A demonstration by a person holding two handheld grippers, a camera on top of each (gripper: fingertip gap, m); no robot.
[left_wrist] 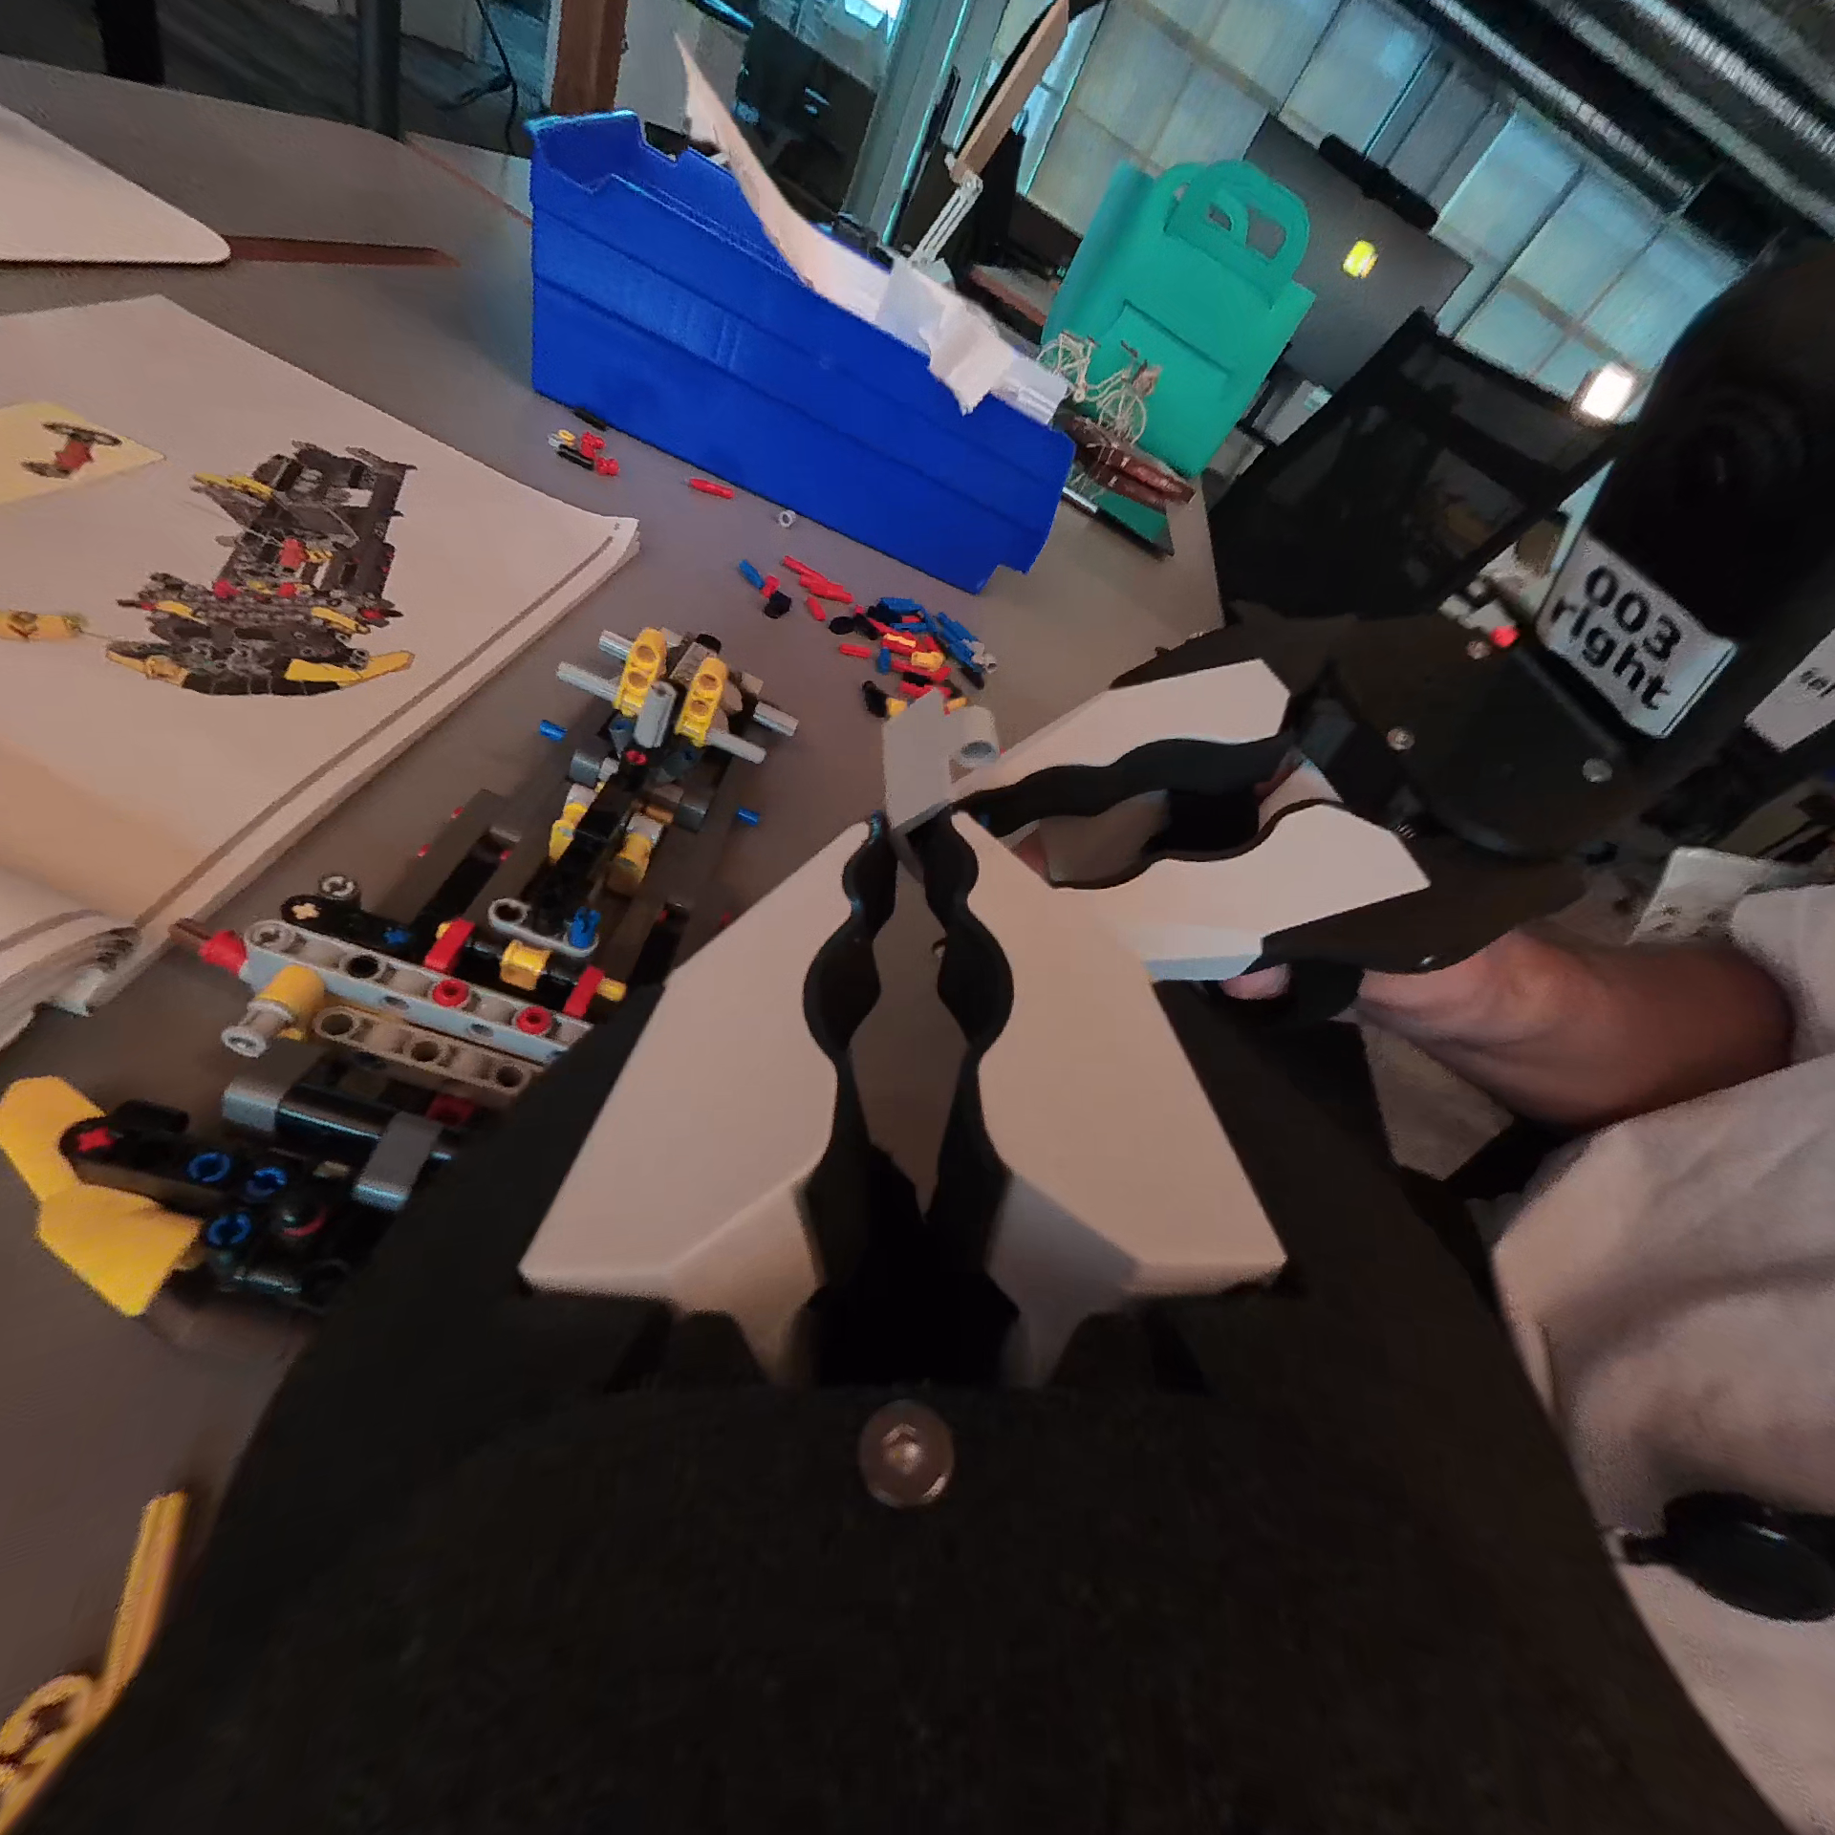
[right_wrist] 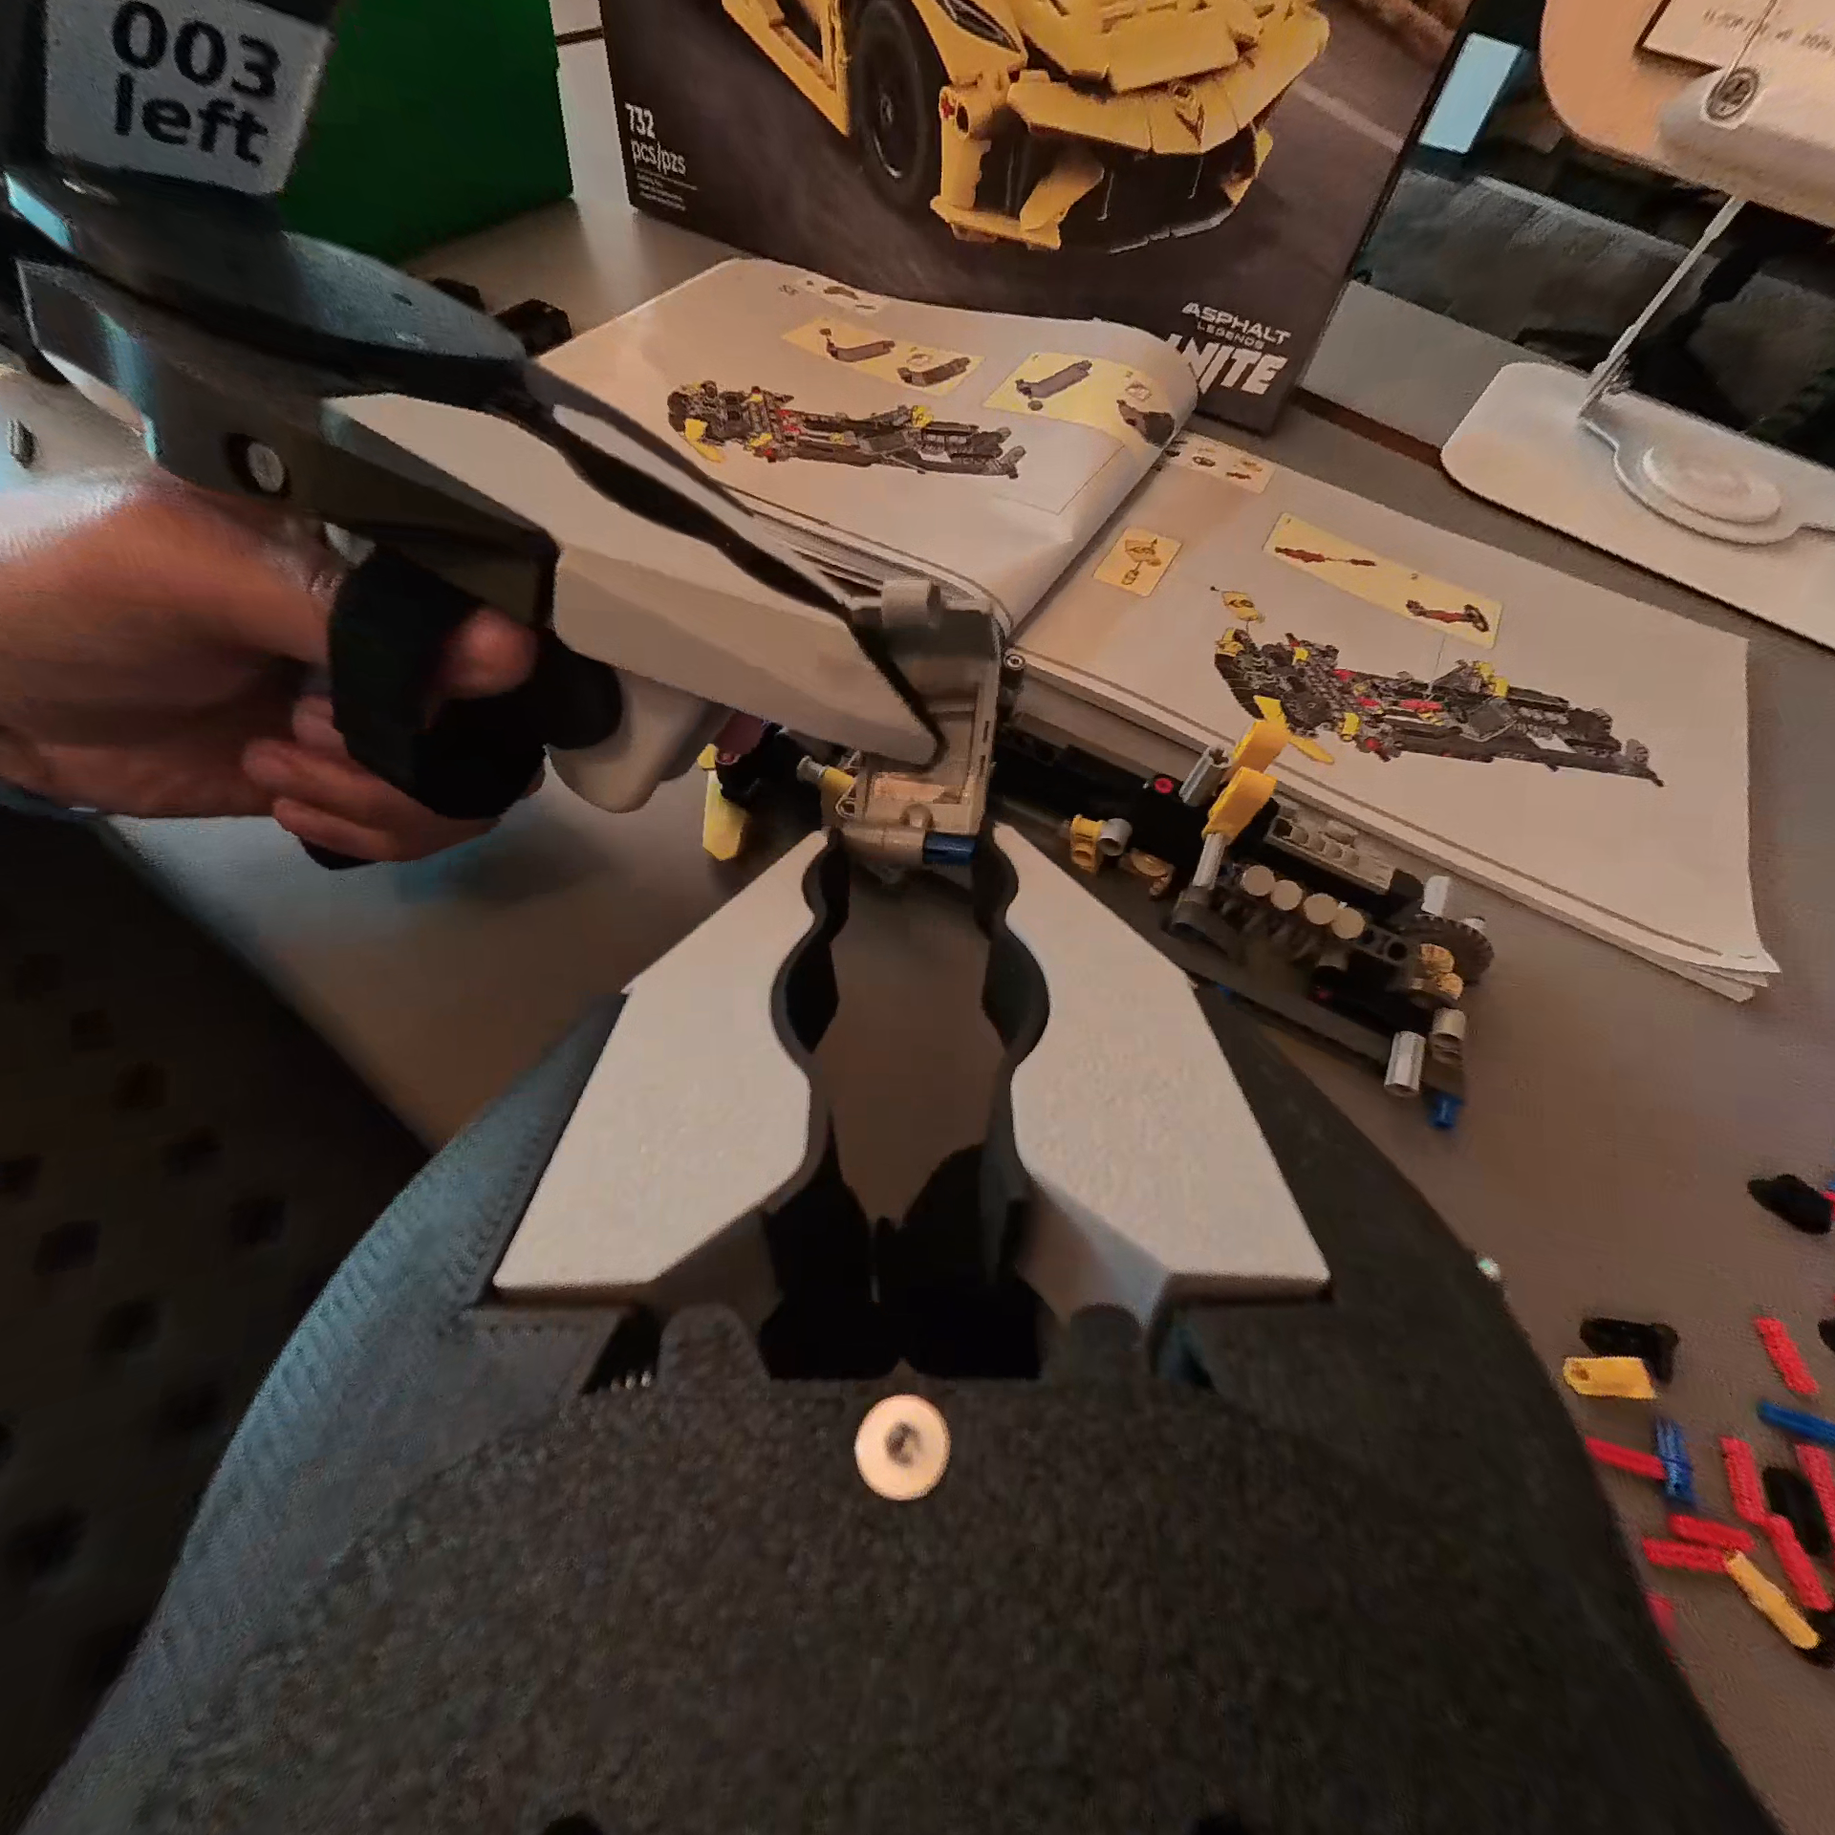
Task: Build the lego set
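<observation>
A grey angled lego piece (right_wrist: 943,695) with a blue pin at its lower end is held in the air between both grippers. My left gripper (right_wrist: 894,675) comes in from the left and is shut on the piece's upper part. My right gripper (right_wrist: 912,859) is closed on the lower end at the blue pin. In the left wrist view my left gripper (left_wrist: 909,834) meets my right gripper (left_wrist: 933,809) tip to tip, and only a grey stub of the piece (left_wrist: 978,745) shows. The partly built black, grey and yellow chassis (left_wrist: 596,894) lies on the table below; it also shows in the right wrist view (right_wrist: 1321,894).
An open instruction booklet (right_wrist: 1390,645) lies beside the chassis, with the set's box (right_wrist: 1043,149) behind it. Loose red, blue and black pins (left_wrist: 914,645) lie near a blue bin (left_wrist: 755,377). A yellow panel assembly (left_wrist: 89,1211) lies at the near left. A white stand (right_wrist: 1638,447) is at the far right. The tips of both grippers are at nearly the same place.
</observation>
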